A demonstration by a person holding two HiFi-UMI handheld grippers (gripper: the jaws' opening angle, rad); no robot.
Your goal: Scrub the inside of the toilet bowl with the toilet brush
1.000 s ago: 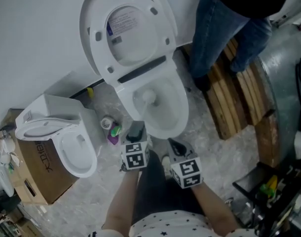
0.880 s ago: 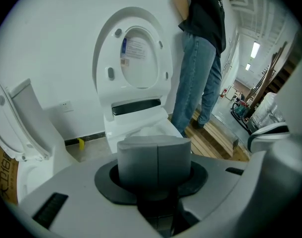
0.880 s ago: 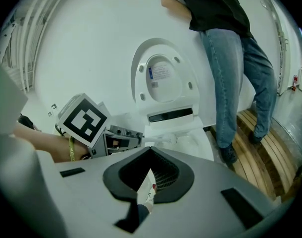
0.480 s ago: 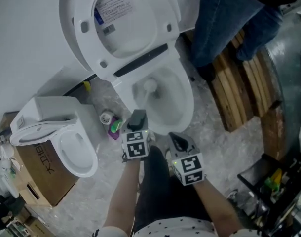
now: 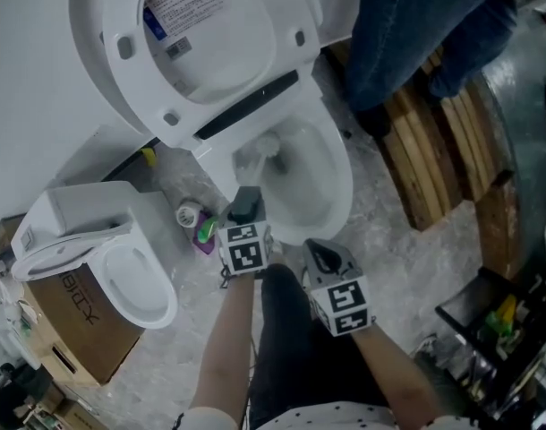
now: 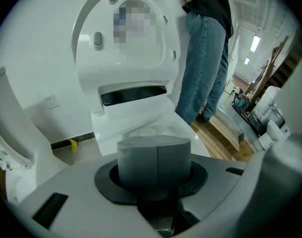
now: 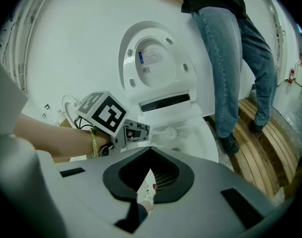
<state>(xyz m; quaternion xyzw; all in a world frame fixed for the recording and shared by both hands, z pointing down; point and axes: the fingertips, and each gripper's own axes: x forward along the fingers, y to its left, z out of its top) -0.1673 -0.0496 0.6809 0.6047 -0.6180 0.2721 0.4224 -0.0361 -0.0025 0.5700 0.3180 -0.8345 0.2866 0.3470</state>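
Between the jaws of my left gripper [image 5: 247, 204], I am clamping the handle of the toilet brush [image 5: 268, 146].
Just ahead of those jaws, its white bristle head is sitting down inside the toilet bowl [image 5: 337, 206], below the raised lid [image 5: 210, 56]. My right gripper [image 5: 321, 256] is hanging just beside the left one, jaws apart and gripping nothing, short of the bowl's front rim. Further off to its right, a person in jeans [image 5: 407, 34] is standing on wooden planks [image 5: 434, 182].

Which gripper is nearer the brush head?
Left. The left gripper, at the bowl's near rim, holds the brush with its head just ahead; the right gripper sits further back, outside the bowl.
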